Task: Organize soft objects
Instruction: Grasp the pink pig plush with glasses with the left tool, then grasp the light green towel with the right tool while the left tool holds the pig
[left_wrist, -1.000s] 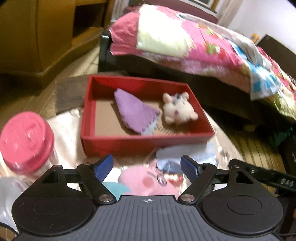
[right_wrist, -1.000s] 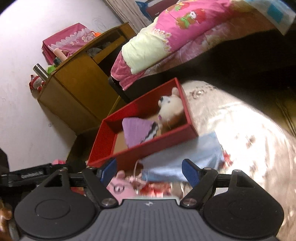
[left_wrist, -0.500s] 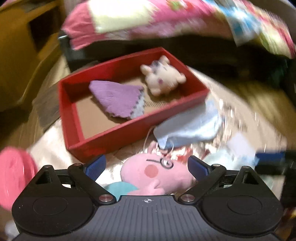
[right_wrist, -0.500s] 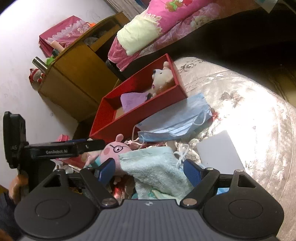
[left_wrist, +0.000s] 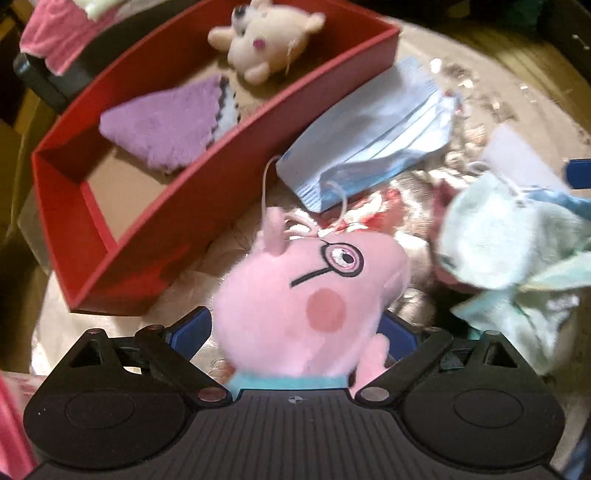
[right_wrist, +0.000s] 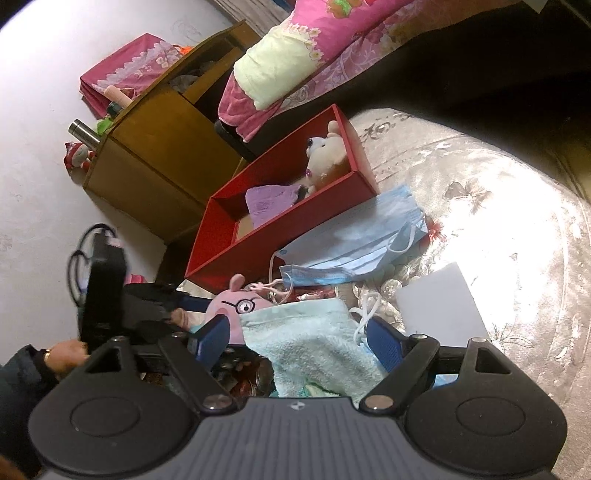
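We see the pink pig plush (left_wrist: 306, 306) lying on the silvery, flower-patterned counter (right_wrist: 480, 177), just in front of the red box (left_wrist: 177, 229). It is soft and fuzzy, with a long rounded snout, round black-rimmed glasses stitched over one eye, a darker pink cheek spot, small upright ears and a teal collar at the neck. Our left claw (left_wrist: 295, 334) points steeply down over it; its jaws have just been opening, and they stand wide apart with the pig's head between the blue fingers (left_wrist: 188, 332), which do not press on it. Inside the red box lie a folded purple cloth (left_wrist: 162, 125) with a grey zigzag edge and a cream teddy plush (left_wrist: 262, 48), side by side on the brown floor of the box. A pale blue pleated face mask (left_wrist: 373, 136) leans against the box's near wall, its white ear loop trailing toward the pig. Our right claw (right_wrist: 295, 341) has the light green towel (right_wrist: 314, 350) between its blue fingers; the jaws have just been opening a little and the towel fills much of the gap, though we cannot tell whether the pads press on it. A white flat card (right_wrist: 439, 299) lies just beside the towel.
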